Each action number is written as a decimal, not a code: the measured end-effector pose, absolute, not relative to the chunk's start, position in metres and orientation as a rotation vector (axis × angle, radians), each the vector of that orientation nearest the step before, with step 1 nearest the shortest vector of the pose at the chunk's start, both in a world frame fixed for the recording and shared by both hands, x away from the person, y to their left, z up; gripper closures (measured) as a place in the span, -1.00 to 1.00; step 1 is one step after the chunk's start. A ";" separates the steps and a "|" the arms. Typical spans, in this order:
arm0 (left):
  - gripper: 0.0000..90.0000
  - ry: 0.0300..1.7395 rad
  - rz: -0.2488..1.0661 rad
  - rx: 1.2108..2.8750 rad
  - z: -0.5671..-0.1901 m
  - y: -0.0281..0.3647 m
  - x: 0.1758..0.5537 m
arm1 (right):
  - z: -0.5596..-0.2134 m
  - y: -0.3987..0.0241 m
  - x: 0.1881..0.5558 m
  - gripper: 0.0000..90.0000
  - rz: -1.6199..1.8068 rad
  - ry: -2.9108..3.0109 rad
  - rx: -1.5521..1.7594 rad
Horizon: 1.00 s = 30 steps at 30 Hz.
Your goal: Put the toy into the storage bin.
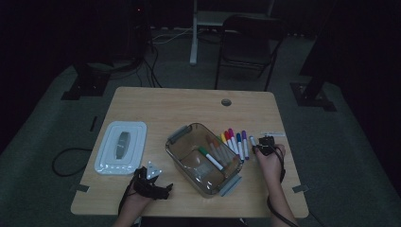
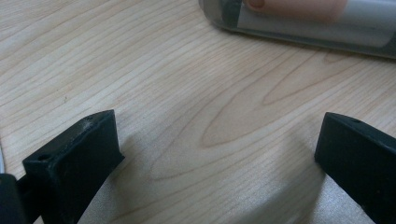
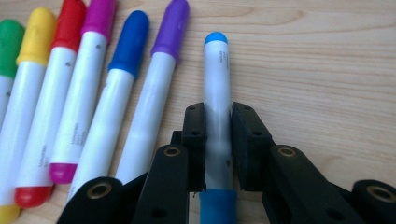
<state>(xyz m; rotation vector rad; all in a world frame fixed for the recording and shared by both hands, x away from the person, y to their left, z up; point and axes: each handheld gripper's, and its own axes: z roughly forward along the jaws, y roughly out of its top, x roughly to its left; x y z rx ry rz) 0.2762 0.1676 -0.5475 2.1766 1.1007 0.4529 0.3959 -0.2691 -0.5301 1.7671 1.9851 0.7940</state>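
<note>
Right gripper view has the right gripper (image 3: 218, 140) clamped on a light-blue marker (image 3: 217, 88) beside the purple marker (image 3: 154, 93), while the left gripper (image 2: 215, 154) gapes empty over the table (image 2: 187, 84).

The right tool (image 3: 217, 140) points down and away from the person at the right of the bench (image 1: 156, 101), its black jaws clamped on the barrel of a light blue marker (image 3: 216, 88) lying flat. The right hand (image 1: 268, 161) grips it from behind, forearm running in from the bottom edge. The left tool (image 1: 150, 182) rests low near the front left edge, jaws wide apart with nothing between.
</note>
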 end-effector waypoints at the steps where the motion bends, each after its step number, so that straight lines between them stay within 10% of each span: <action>1: -0.99 1.101 0.453 2.176 -0.547 0.168 0.276 | -0.530 -0.270 0.396 0.70 0.809 1.981 1.784; 30: -0.99 1.101 0.454 2.176 -0.547 0.168 0.276 | -0.417 -0.222 0.365 0.70 1.130 2.115 1.496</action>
